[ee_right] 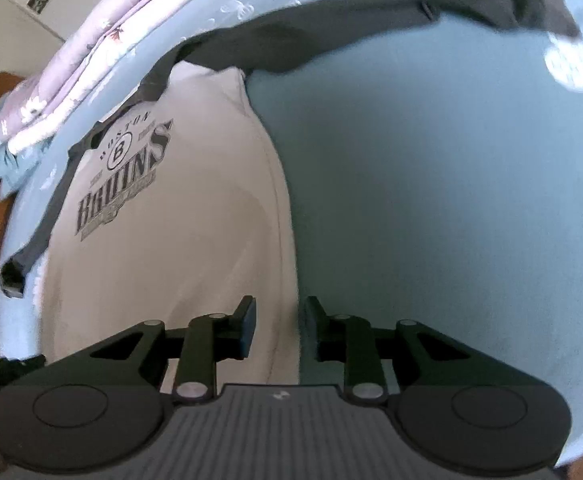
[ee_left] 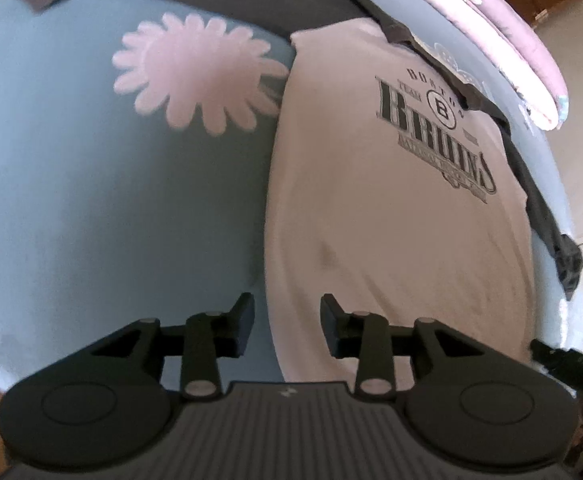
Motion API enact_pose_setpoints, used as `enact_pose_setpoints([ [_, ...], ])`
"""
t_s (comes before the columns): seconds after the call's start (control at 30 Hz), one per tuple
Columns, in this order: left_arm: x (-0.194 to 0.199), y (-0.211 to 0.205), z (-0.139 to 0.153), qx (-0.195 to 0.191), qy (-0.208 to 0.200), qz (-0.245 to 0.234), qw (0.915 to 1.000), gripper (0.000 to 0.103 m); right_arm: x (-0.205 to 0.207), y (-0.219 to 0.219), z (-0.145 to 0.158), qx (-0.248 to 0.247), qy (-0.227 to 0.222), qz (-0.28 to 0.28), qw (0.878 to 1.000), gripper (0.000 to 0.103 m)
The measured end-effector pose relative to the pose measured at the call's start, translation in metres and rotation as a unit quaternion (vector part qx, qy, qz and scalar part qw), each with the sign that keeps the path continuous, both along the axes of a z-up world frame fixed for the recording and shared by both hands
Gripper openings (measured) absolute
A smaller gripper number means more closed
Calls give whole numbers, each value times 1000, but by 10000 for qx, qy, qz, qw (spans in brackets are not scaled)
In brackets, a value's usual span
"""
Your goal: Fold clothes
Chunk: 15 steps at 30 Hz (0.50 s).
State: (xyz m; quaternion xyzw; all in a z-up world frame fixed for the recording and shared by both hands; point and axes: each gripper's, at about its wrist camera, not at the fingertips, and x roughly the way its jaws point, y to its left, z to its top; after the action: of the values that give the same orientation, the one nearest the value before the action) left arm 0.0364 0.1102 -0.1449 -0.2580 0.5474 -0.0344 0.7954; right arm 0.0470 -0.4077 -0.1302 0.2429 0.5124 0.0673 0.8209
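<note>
Both grippers hang empty over the near hem of the shirt on the bed

The white raglan shirt [ee_left: 391,208] lies flat on the pale blue bed sheet [ee_left: 91,200], its long axis running from the near edge of the bed away toward the folded quilt [ee_right: 75,80] at the far edge — dark sleeves [ee_right: 291,48] spread out sideways at the top. The left gripper [ee_left: 287,322] has its fingers partly open with nothing between them, straddling one long side of the shirt; the right gripper [ee_right: 277,322], likewise partly open and empty, straddles the other side. Each side edge runs straight ahead from its fingers, so neither hand looks nearer — a lengthwise fold seems the likely next step.
</note>
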Motion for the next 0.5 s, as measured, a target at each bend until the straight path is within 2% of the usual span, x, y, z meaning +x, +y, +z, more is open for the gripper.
enact_pose_setpoints([
  [0.2, -12, -10, -9, -128, 125, 73, 9998, 38, -17, 10, -10, 132, -46, -83, 9999, 30],
  [0.23, -13, -12, -10, -137, 105, 94, 9998, 39, -18, 9, -10, 171, -44, -126, 9998, 28],
  [0.27, -14, -13, -10, -159, 100, 92, 9998, 39, -18, 8, -10, 194, -41, -157, 9997, 17],
  [0.3, -15, -16, -10, -174, 91, 36, 9998, 35, -19, 8, -11, 190, -40, -166, 9997, 8],
  [0.33, -15, -18, -10, -184, 82, -21, 9998, 18, -19, 8, -11, 151, -51, -159, 9997, 8],
  [0.37, -16, -22, -10, -35, 81, -104, 9999, 1, -20, 10, -11, 69, -73, -154, 9998, 6],
  [0.43, -18, -30, -7, 501, 139, -273, 9983, 1, -20, 13, -9, -212, -84, -149, 9996, 5],
  [0.5, -22, -30, -5, 644, 122, -258, 9975, 1, -21, 13, -6, -469, -105, -173, 9987, 5],
])
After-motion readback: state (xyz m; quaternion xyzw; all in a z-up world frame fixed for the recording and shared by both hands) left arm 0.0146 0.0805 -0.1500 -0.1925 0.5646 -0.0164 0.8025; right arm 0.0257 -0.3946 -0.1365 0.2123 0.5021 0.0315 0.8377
